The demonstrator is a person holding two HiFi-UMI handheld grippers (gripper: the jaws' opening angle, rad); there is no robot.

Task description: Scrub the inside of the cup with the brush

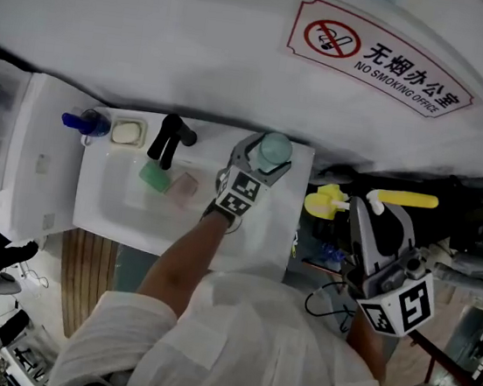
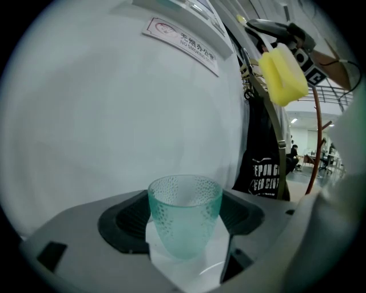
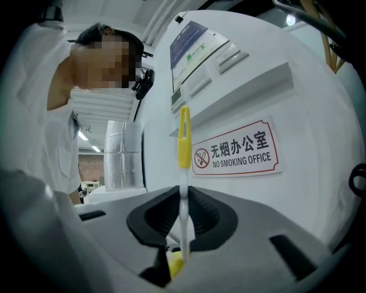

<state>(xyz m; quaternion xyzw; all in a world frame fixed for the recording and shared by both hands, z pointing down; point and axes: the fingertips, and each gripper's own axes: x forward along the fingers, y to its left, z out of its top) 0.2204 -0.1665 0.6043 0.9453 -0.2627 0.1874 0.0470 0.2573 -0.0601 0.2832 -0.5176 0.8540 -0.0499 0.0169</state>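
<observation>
Dimpled translucent teal cup (image 2: 185, 214) — slim brush (image 3: 183, 183), white stem, yellow end.

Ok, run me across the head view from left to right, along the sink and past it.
blue bottle -> white soap dish -> black tap -> teal cup -> yellow brush

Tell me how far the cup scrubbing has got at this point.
Done: both things are picked up. The left gripper is closed on the upright teal cup; the right gripper clamps the brush by its stem. In hand: apparently lining them up, as the yellow sponge head hangs above and right of the cup, apart from it. Left: getting the head inside and scrubbing; neither shows yet.
</observation>
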